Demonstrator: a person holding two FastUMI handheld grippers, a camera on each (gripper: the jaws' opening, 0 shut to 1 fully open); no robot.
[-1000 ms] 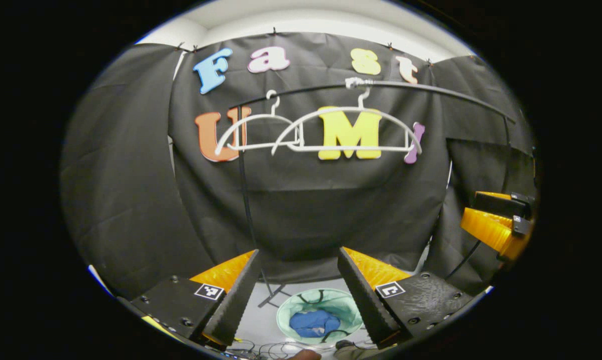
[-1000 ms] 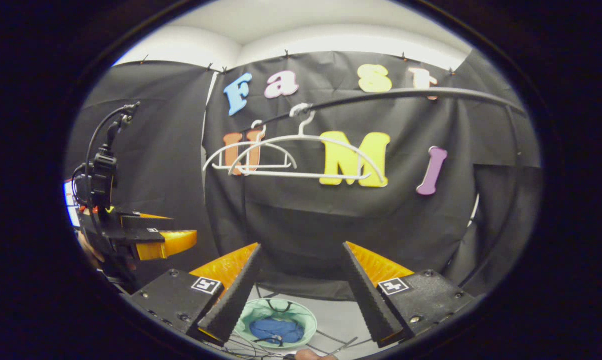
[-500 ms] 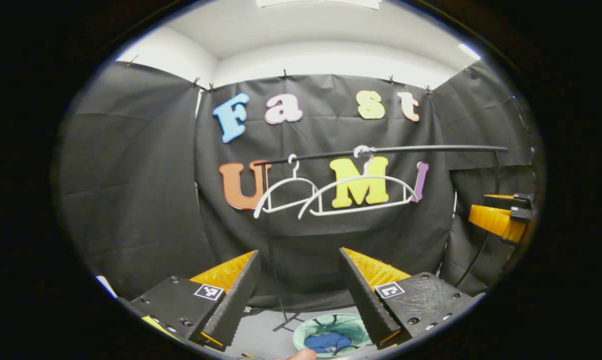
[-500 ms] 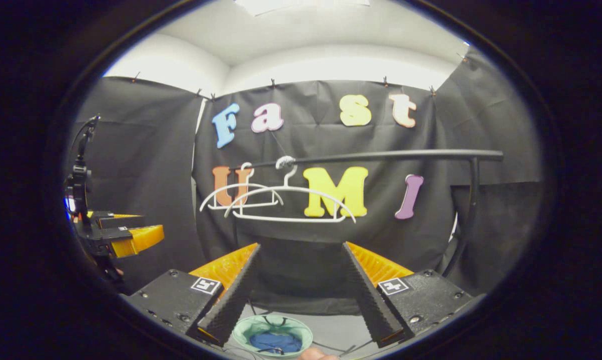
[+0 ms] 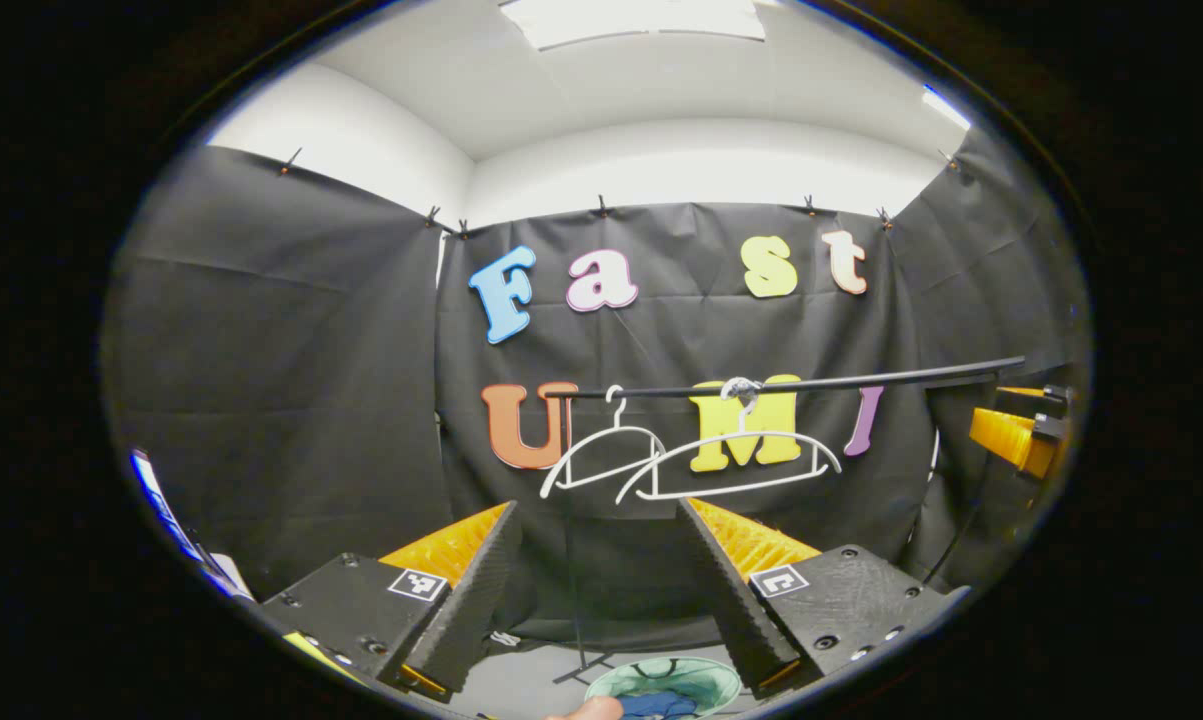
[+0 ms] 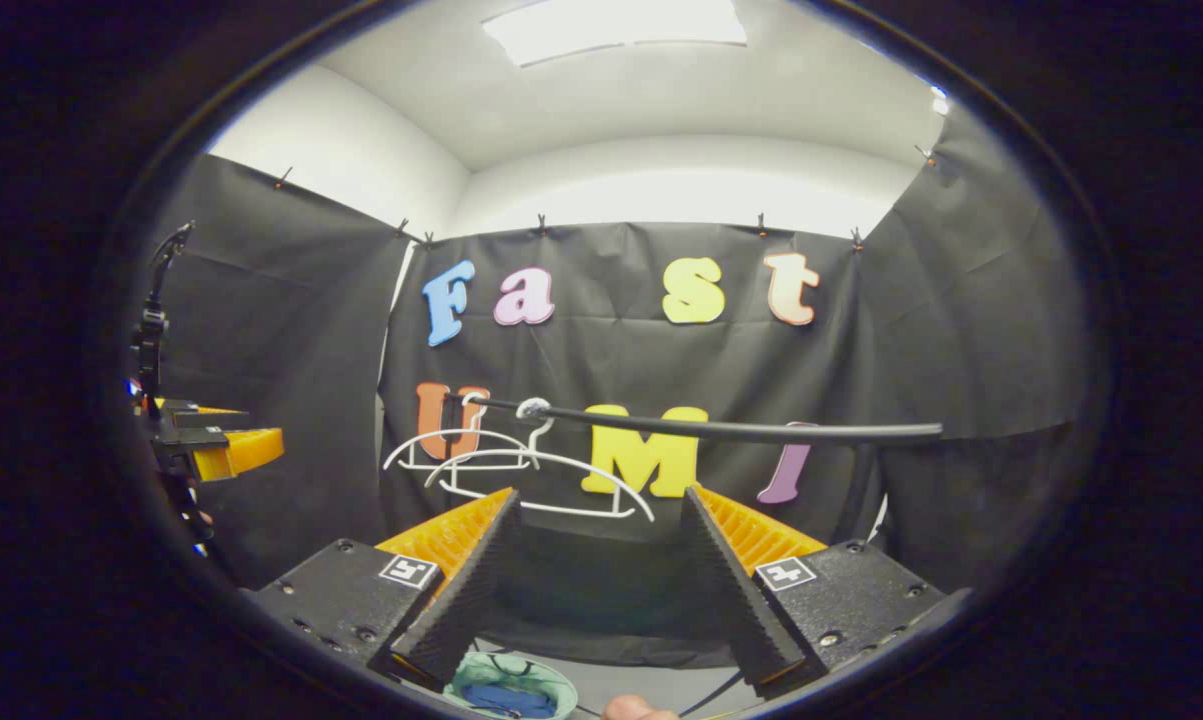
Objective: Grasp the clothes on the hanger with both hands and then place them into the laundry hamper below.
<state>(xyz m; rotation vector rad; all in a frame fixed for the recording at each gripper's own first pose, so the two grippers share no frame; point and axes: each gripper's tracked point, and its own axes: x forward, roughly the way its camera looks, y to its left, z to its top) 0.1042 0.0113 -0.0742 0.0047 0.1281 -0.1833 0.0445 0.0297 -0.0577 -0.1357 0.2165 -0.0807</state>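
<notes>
Left gripper view: both hangers (image 5: 731, 465) hang bare, blue clothes (image 5: 656, 705) sit in the hamper (image 5: 706, 677) below. Left gripper (image 5: 596, 585) and right gripper (image 6: 596, 575) spread wide, empty. Looks finished; just back off gently.

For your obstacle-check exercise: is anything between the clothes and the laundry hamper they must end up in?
Nothing visible does: the blue clothes already lie inside the laundry hamper. Both hangers hang bare on the rail.

white hangers (image 5: 731, 465), blue clothes (image 6: 509, 701), green hamper (image 5: 706, 678)
</notes>
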